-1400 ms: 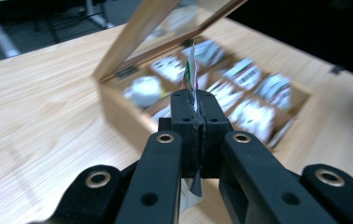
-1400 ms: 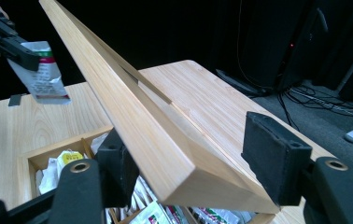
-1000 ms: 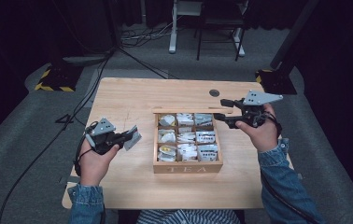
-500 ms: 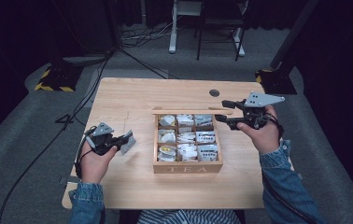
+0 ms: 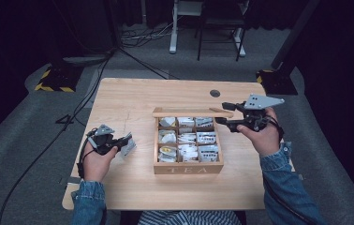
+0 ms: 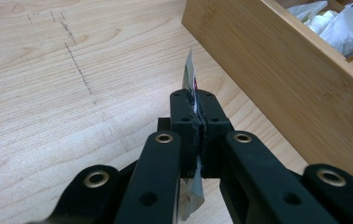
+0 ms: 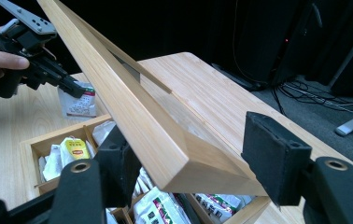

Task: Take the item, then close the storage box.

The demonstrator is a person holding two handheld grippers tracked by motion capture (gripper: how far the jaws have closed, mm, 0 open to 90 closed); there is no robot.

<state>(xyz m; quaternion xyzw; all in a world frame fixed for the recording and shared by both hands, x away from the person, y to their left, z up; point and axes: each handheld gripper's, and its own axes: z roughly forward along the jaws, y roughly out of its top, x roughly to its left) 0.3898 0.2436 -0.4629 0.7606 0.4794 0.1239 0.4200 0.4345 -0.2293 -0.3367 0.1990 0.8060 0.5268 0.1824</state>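
**Tea box open on a wooden worktop, one sachet held clear of it**

Dark room surrounds a grey floor (image 5: 20,140), with black cables (image 5: 133,56) trailing toward the far wall and the white legs of a desk (image 5: 175,28) beyond the worktop. Yellow-and-black striped blocks (image 5: 53,79) sit on the floor off both far corners.

The pale wooden worktop (image 5: 133,98) has wide bare room on its left half and along its far edge, where a small round hole (image 5: 215,93) sits near the right. A strip of bare wood also runs along the near edge in front of the tea box (image 5: 188,168).

The box stands right of centre, marked TEA on its near wall, its compartments packed with white sachets. Its lid (image 5: 191,112) is raised along the far side; in the right gripper view the lid's edge (image 7: 132,121) runs between the jaws, which stand apart on either side of it without clearly pressing it.

The right gripper (image 5: 225,114) is held at the box's far right corner, the person's hand (image 5: 261,136) behind it above the right edge of the worktop.

The left gripper (image 5: 127,142) is held left of the box, apart from its wall. Its jaws are closed on a tea bag sachet (image 6: 189,79), pinched flat and standing on edge, over bare wood just beside the box's side wall (image 6: 286,79).
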